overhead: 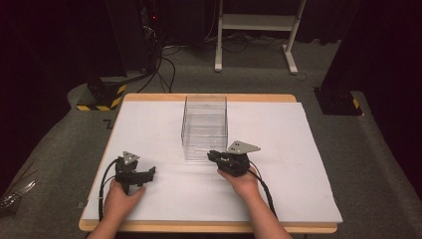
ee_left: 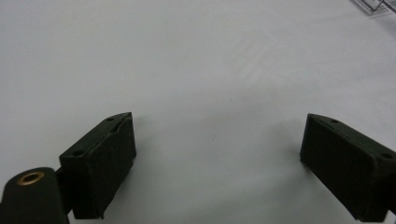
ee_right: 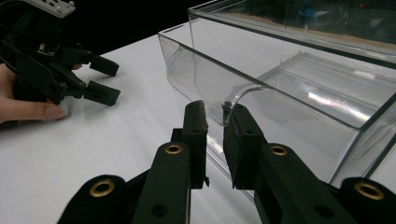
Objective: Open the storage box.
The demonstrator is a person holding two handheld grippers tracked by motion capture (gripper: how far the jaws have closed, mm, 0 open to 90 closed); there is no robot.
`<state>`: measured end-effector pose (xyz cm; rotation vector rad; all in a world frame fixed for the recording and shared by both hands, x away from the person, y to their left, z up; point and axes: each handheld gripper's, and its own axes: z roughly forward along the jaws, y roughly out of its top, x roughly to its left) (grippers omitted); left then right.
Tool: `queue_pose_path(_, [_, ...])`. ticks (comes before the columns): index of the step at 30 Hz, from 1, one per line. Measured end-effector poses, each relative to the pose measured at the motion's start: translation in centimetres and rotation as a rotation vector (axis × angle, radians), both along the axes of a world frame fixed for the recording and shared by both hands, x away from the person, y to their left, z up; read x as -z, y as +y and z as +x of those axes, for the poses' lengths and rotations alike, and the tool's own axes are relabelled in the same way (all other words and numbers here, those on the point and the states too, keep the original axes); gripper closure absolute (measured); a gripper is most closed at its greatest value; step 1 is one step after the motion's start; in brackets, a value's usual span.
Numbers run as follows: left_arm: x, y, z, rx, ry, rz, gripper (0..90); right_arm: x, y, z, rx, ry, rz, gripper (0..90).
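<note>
A clear plastic box (overhead: 204, 124) stands open-topped in the middle of the white sheet (overhead: 164, 199). In the right gripper view the box (ee_right: 299, 88) has a curved clear handle (ee_right: 232, 100) on its near wall. My right gripper (ee_right: 215, 114) has its jaws close together with that handle between them. From above, the right gripper (overhead: 213, 156) touches the box's near wall. My left gripper (overhead: 151, 173) rests on the sheet at the front left with its jaws wide apart and nothing between them (ee_left: 217, 140). It also appears as the far gripper (ee_right: 105, 79) in the right gripper view.
The white sheet covers a wooden table (overhead: 209, 228). A corner of the clear box (ee_left: 373, 5) shows at the top right of the left gripper view. Beyond the table are grey carpet, cables (overhead: 164, 69), a white stand (overhead: 256, 22) and dark equipment.
</note>
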<state>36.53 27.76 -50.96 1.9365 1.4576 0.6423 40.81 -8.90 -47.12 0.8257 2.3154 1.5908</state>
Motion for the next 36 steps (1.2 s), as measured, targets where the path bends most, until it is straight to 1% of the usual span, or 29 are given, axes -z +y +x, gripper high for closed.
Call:
queue_pose_path(14, [0.0,0.0,0.0,0.0,0.0,0.0,10.8,0.0,-0.2,-1.3,-0.019,-0.003,0.001,80.4])
queue_pose_path(17, [0.0,0.0,0.0,0.001,0.0,0.0,10.8,0.0,-0.3,-1.9,-0.026,-0.005,-0.003,80.6])
queue_pose_path(24, [0.0,0.0,0.0,0.0,0.0,0.0,10.9,0.1,-0.4,-2.7,-0.036,-0.005,0.003,81.0])
queue_pose_path(32, [0.0,0.0,0.0,-0.001,0.0,0.0,10.9,0.2,-0.6,-4.3,-0.063,-0.011,0.006,81.6])
queue_pose_path(36, [0.0,0.0,0.0,0.001,0.0,0.0,10.8,0.2,-0.6,-4.8,-0.074,-0.015,0.0,82.0])
